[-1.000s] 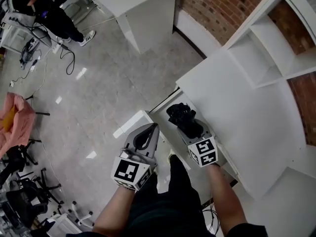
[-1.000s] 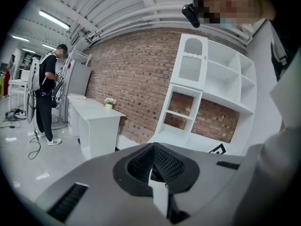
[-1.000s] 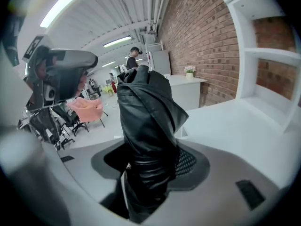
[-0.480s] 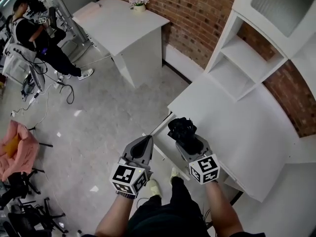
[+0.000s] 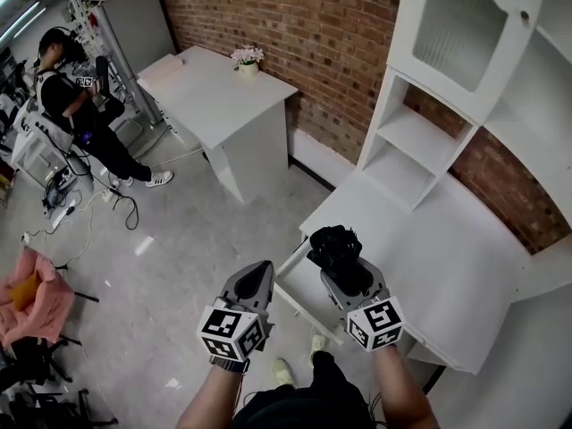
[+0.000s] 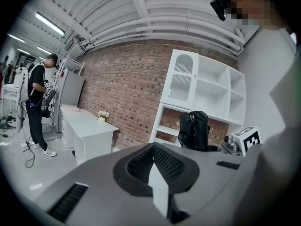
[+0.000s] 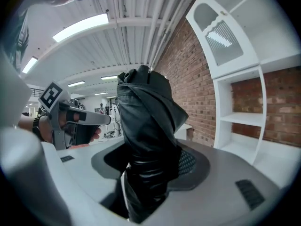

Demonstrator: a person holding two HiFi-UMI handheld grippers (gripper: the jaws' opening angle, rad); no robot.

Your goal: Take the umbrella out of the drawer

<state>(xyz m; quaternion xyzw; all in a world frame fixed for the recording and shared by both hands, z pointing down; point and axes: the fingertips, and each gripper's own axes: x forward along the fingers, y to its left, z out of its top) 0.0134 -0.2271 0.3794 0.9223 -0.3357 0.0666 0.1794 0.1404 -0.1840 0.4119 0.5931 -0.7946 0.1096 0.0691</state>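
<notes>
Grey left gripper [image 5: 259, 268]: jaws pressed together, empty, just left of my other tool.
Drawer [image 5: 293, 280]: open, below and between my tools.
Umbrella [image 5: 334, 244]: black, folded, clamped in my right gripper [image 5: 344, 273], standing up beyond its jaws, clear of the drawer.
Doing it well: I judge a firm squeeze, umbrella upright, then over the desktop [image 5: 429, 248] at right.

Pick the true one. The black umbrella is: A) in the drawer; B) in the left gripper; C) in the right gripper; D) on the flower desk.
C: the right gripper clamps the folded umbrella between its jaws, while the left gripper is shut on nothing.
</notes>
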